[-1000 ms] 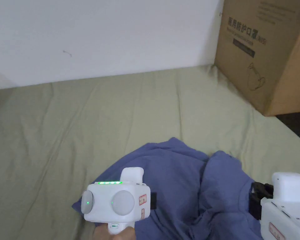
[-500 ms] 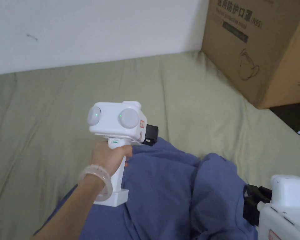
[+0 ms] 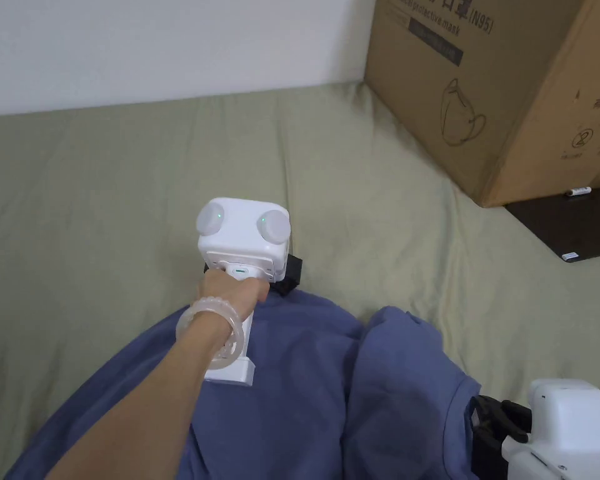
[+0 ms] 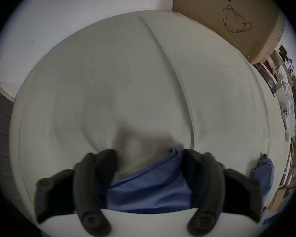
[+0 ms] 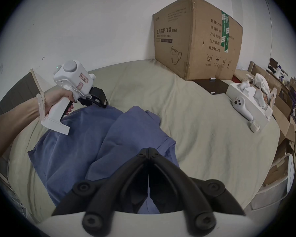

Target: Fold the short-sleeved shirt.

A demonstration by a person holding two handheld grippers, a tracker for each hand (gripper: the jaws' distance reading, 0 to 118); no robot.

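A blue short-sleeved shirt [image 3: 305, 387] lies rumpled on the olive sheet [image 3: 105, 206], with one part doubled over on the right. My left gripper [image 3: 286, 275] is at the shirt's far edge. In the left gripper view, that gripper [image 4: 148, 155] is open, its jaws wide apart on either side of a fold of the shirt [image 4: 150, 184]. My right gripper [image 3: 483, 425] is at the near right edge of the shirt. In the right gripper view, its jaws [image 5: 148, 149] meet on the hem of the shirt [image 5: 85, 138]. The left gripper [image 5: 99, 100] also shows there, farther off.
A large cardboard box [image 3: 499, 81] stands at the back right against the white wall [image 3: 167, 44]. Beside it lies a dark flat board [image 3: 574, 225]. A white controller [image 5: 243, 109] and a white tray [image 5: 251, 97] sit at the right edge. The sheet is bare to the left.
The left gripper has travelled from the near side of the shirt out to its far edge. The right gripper has stayed at the right hem. The head camera has turned.
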